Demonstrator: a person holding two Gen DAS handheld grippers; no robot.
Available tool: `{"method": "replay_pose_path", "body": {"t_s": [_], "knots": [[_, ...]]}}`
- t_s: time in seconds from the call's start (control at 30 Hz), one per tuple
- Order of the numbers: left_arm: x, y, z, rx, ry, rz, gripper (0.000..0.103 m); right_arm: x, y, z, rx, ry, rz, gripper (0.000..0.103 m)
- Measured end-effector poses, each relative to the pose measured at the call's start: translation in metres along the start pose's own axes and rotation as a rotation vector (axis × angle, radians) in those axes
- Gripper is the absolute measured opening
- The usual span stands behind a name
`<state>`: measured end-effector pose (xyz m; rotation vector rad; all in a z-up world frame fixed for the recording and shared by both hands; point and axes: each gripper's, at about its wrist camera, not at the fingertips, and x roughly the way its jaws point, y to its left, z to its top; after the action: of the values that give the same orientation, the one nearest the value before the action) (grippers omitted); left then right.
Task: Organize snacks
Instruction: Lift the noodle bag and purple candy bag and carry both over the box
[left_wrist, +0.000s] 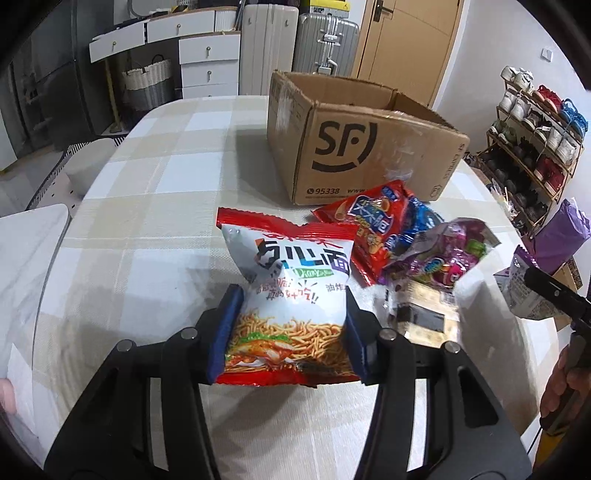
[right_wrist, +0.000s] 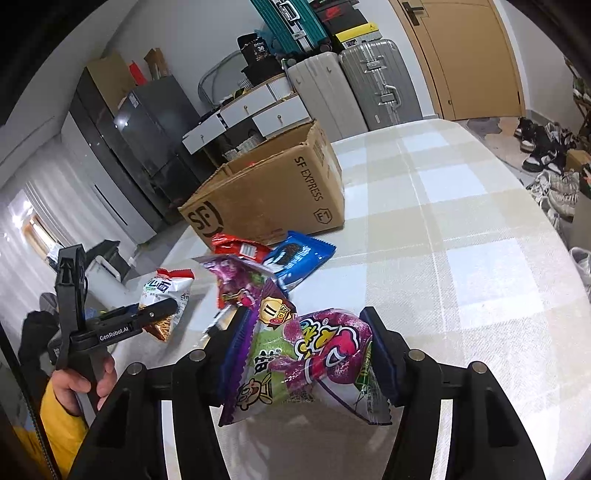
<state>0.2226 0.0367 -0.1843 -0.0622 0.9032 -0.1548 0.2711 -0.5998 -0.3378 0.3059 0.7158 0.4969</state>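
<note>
Gripping noodle bag (left_wrist: 291, 295) in left tool (left_wrist: 291, 321), purple candy bag (right_wrist: 310, 354) in right tool (right_wrist: 306, 354); cardboard box (left_wrist: 369, 147) ahead, nearer the left.

A table under a beige-and-white checked tablecloth (left_wrist: 155, 206) stands in a cluttered room. Behind it, a white drawer unit (left_wrist: 208, 62) and a woven basket (left_wrist: 147, 83) sit beside a white suitcase (left_wrist: 267, 44) and a silver suitcase (left_wrist: 325, 44), near a wooden door (left_wrist: 406, 40). A shoe rack (left_wrist: 532, 147) fills the right side; a dark refrigerator (right_wrist: 147, 129) stands farther back.
</note>
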Motion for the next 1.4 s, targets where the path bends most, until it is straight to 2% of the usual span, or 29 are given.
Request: {"method": "replay_pose_path", "body": {"t_s": [0.37,0.83,1.27,1.4], "knots": [[-0.047,-0.011,-0.016,0.006,-0.057,-0.024,0.048,-0.041,0.017,-0.004,0.031,-0.059,0.076,0.060],[-0.118,-0.035,-0.036,0.043,-0.148,-0.074,0.048,-0.094,0.069,0.004,-0.049,-0.146,0.138,0.060],[-0.178,-0.039,-0.045,0.049,-0.212,-0.095,0.048,-0.121,0.107,0.016,-0.123,-0.186,0.166,0.060],[-0.190,-0.037,-0.044,0.049,-0.196,-0.107,0.048,-0.123,0.114,0.018,-0.132,-0.188,0.167,0.060]]}}
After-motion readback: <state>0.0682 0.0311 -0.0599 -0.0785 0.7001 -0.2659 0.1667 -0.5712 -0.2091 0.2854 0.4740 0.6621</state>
